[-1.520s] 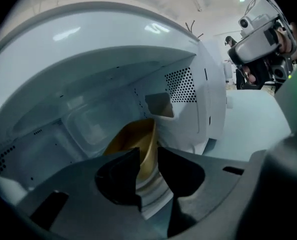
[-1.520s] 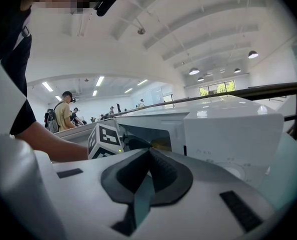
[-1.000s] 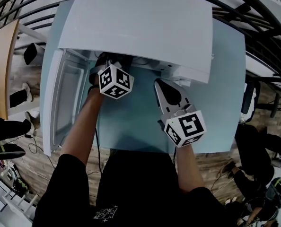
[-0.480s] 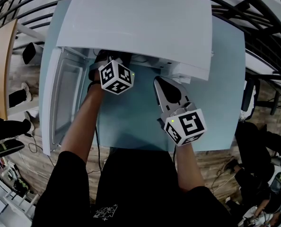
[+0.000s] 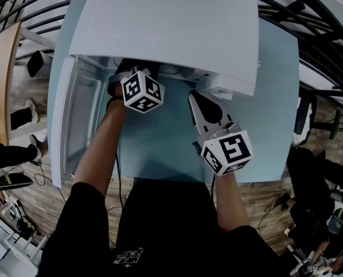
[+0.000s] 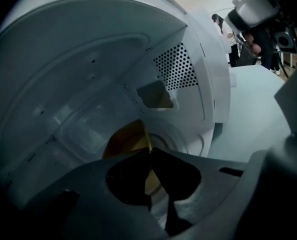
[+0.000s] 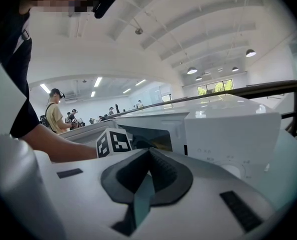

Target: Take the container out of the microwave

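Observation:
A white microwave (image 5: 171, 27) stands on the light blue table (image 5: 275, 97), its door (image 5: 73, 126) swung open to the left. In the left gripper view a clear container (image 6: 88, 129) with yellow contents sits on the turntable inside the cavity. My left gripper (image 6: 150, 150) reaches into the cavity just in front of it, jaws shut, with nothing visibly between them. In the head view only its marker cube (image 5: 141, 91) shows at the opening. My right gripper (image 5: 196, 100) is shut and lies outside, in front of the microwave's control panel (image 7: 228, 134).
The open door blocks the left side of the table. The table's near edge runs just before the person's body. A wooden table (image 5: 1, 79) stands at far left, and people (image 7: 56, 114) and chairs are around on the wood floor.
My left gripper has pushed slightly deeper into the microwave opening. The right gripper has barely shifted.

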{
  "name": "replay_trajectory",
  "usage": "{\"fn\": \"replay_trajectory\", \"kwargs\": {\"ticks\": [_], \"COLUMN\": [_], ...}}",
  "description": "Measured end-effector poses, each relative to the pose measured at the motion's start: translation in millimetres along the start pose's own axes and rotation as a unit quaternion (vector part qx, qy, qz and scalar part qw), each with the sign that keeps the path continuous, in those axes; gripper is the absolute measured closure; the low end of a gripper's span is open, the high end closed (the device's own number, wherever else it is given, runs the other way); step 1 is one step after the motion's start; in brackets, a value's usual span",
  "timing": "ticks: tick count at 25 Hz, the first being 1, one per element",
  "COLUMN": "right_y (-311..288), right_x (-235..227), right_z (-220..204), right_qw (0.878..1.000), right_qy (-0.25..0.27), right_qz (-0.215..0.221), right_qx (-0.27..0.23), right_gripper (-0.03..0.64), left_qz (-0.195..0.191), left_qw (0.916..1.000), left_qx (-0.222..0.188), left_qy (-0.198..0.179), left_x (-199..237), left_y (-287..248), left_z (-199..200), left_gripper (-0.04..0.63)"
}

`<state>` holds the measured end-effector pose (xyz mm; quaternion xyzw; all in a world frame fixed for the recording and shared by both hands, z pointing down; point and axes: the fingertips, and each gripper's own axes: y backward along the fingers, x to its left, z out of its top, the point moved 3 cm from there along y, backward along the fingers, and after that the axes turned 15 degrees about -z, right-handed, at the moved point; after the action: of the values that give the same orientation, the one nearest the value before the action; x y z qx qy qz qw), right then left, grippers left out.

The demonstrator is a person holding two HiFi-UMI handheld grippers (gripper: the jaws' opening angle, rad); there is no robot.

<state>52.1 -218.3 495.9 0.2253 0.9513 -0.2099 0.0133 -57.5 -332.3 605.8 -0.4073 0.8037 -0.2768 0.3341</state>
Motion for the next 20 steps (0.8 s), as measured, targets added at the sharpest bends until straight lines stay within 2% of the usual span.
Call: {"fn": "replay_trajectory", "kwargs": {"ticks": [20], "right_y": [14.7], "right_x": [12.8], "right_z": [15.3], "right_qw": [1.0], "right_qy": [0.006], "right_qz": [0.004], "right_qx": [-0.018], "right_gripper": [0.611], "left_qz": [-0.007], "left_qw": [0.9998], "left_qx": [-0.009], "left_qy": [-0.018], "left_x": [-29.1], "left_y": [34.8], "left_z": [9.4], "left_gripper": [0.569]}}
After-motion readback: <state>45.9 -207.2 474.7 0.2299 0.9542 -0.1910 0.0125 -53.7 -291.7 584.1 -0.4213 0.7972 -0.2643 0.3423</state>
